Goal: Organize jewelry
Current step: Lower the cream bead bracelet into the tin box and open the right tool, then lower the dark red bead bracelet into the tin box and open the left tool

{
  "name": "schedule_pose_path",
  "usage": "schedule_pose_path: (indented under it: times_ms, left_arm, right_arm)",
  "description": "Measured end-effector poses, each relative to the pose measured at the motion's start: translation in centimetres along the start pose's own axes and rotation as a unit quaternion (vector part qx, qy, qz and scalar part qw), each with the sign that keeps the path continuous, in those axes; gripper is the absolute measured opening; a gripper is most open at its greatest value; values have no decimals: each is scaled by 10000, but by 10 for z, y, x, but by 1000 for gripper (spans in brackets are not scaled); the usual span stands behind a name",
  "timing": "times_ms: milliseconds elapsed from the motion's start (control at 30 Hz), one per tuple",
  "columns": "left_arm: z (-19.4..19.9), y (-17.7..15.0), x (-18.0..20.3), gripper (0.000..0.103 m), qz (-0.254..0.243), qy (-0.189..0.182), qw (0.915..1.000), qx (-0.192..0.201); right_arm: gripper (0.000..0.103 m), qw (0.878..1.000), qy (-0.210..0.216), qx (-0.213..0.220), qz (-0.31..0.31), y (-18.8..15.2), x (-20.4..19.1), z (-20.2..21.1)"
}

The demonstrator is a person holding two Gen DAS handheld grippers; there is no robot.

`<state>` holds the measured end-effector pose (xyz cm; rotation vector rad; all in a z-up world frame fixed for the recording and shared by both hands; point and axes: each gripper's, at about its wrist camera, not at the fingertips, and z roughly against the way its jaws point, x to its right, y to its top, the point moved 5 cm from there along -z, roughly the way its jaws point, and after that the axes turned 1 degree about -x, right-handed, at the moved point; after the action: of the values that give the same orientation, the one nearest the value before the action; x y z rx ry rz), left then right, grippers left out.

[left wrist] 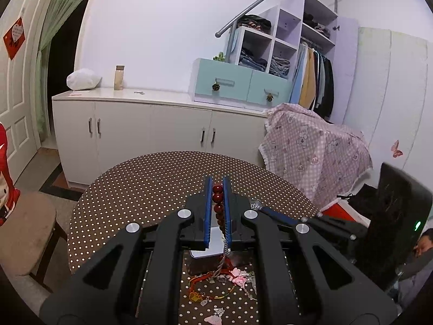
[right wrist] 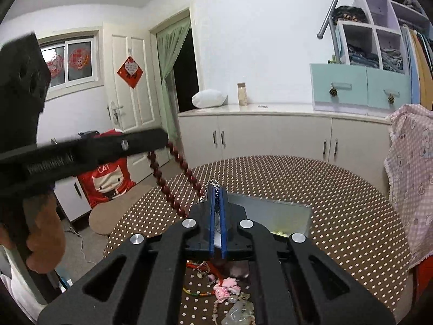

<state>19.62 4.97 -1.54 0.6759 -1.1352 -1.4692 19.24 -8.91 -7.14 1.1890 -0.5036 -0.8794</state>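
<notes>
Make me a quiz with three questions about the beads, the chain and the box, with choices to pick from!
1. Where is the metal box?
A. on the dotted table
B. on the white cabinet
C. on the chair

2. What colour are the beads in the left tongs?
A. green
B. dark red
C. white

3. What are the right tongs doing?
A. wide open, holding nothing
B. shut on the silver chain
C. shut on the box

Answers:
1. A, the box sits on the table just past the right tongs.
2. B, dark red beads show between the blue pads and hang in a string in the right view.
3. B, the chain loops out of the tips of the closed pads.
</notes>
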Motion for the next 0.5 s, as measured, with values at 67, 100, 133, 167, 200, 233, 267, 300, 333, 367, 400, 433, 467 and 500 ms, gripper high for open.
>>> schedule_pose_path:
  times_ms: [67,100,133,167,200,233,267,300,333,367,400,433,467,500]
  left_arm:
    - [-1,1,1,8,-26,23,10000,7]
    - [-1,2,1,8,-27,23,10000,8]
    - [-1,2,2,8,-25,21,10000,8]
    - [-2,3,2,8,-21,15,10000,11]
    - [-1,3,2,8,-27,18,10000,17]
    - [-2,4,2,8,-38,24,10000,27]
    - [-2,6,3,8,-60,26,10000,44]
    - [-1,7,5,8,-75,26,9999,61]
    - [-1,10,6,8,-92,28,9999,83]
    - [-1,11,6,8,-100,29,9999,100]
    - [-1,13,7,8,-110,21,9999,122]
    - [-1,15,8,8,-118,12,9998,138]
    - [0,18,10,8,-140,4,9998,165]
    - [0,20,11,8,-165,9,9997,187]
  right_arm:
    - [1,10000,-29,66,-5,6,4,4]
    - [1,9999,-40,105,-5,9,5,7]
    - [1,9998,-55,170,13,14,7,11]
    - [1,9997,-76,215,33,17,7,13]
    - [1,9996,-110,270,55,21,9,16]
    - [1,9994,-135,317,71,25,10,18]
    - [1,9992,-156,372,82,30,12,21]
    - [1,9989,-175,413,95,34,15,24]
    - [1,9986,-212,470,121,40,16,27]
    - [1,9983,-240,515,146,44,18,29]
    - [1,9980,-267,554,175,48,19,30]
    - [1,9977,-289,578,197,50,20,31]
    - [1,9973,-324,613,238,53,21,32]
    - [1,9969,-354,644,270,57,22,33]
